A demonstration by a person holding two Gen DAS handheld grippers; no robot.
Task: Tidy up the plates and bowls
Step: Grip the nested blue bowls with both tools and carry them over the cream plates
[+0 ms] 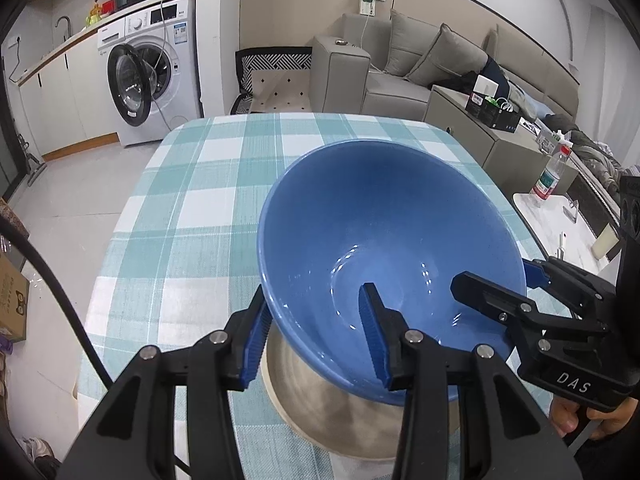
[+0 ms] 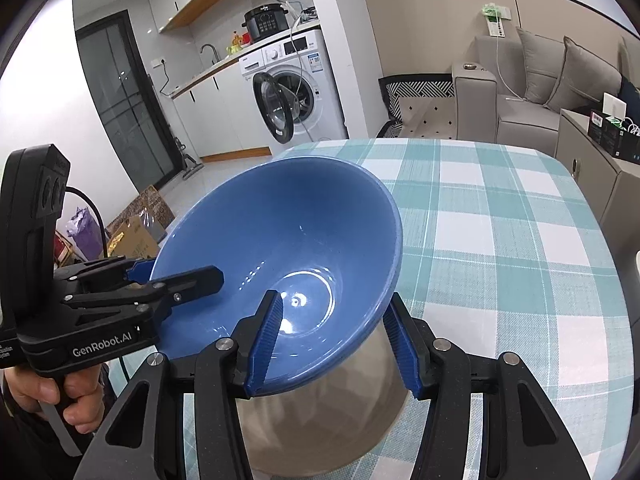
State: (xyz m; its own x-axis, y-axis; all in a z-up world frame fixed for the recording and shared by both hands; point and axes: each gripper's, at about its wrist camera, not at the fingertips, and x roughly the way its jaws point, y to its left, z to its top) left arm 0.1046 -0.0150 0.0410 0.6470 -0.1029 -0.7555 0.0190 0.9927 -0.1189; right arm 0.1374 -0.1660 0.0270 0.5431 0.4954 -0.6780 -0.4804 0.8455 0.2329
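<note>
Here, nearest the viewer, two handheld tongs straddle the rim of one blue bowl (image 1: 392, 248) from opposite sides. The left gripper (image 1: 316, 340) has one blue-padded finger against the outer wall and the other inside the basin; its jaws stand fairly wide, and whether the pads actually press the wall cannot be told. The right gripper (image 2: 332, 340) does the same on its side, one finger inside, one outside, again with visible slack around the rim. The bowl sits tilted, over or partly inside a pale, beige vessel (image 2: 320, 412) directly beneath it; whether the two touch is hidden by the bowl. Both rest on a table covered by a teal and white checked cloth (image 1: 192, 208). The bowl looks glazed ceramic: rigid, moderately heavy, slick under the pads and breakable if dropped, so a firm pinch across the rim wall at two opposite points seems the safest hold. Farther off stand a white washing machine (image 1: 152, 76) with its door open and a grey sofa (image 1: 420, 64).
</note>
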